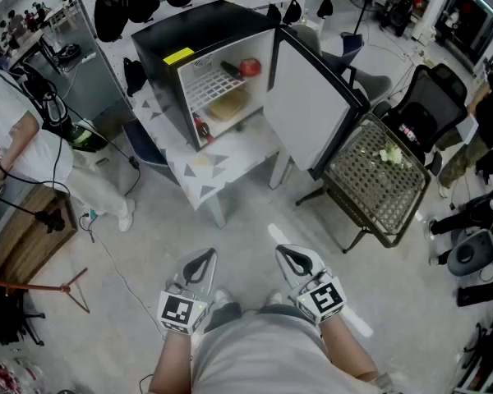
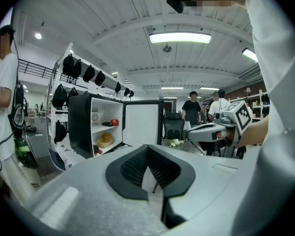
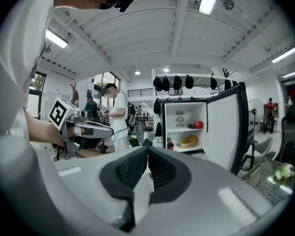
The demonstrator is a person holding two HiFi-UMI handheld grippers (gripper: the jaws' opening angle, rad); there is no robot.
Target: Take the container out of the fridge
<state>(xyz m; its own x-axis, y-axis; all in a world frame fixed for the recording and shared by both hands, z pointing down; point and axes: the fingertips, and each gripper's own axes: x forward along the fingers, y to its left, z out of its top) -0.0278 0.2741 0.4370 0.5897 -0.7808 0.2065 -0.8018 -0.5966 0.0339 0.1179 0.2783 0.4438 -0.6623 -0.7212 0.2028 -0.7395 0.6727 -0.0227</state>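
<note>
A black mini fridge (image 1: 199, 41) stands on a low patterned table (image 1: 209, 175), its door (image 1: 306, 97) swung open to the right. On the lower shelf sits a yellowish container (image 1: 228, 105), also the container (image 2: 106, 140) in the left gripper view and the container (image 3: 188, 143) in the right gripper view. A red round item (image 1: 250, 66) lies on the upper shelf. My left gripper (image 1: 205, 257) and right gripper (image 1: 287, 253) are held low near my body, far from the fridge. Both are shut and empty: left gripper (image 2: 147, 147), right gripper (image 3: 147, 147).
A wire-mesh chair (image 1: 378, 183) with a pale leafy item stands right of the door, an office chair (image 1: 427, 113) behind it. A person in white (image 1: 20, 142) stands at the left by a wooden bench (image 1: 25, 228). Bare floor lies between me and the table.
</note>
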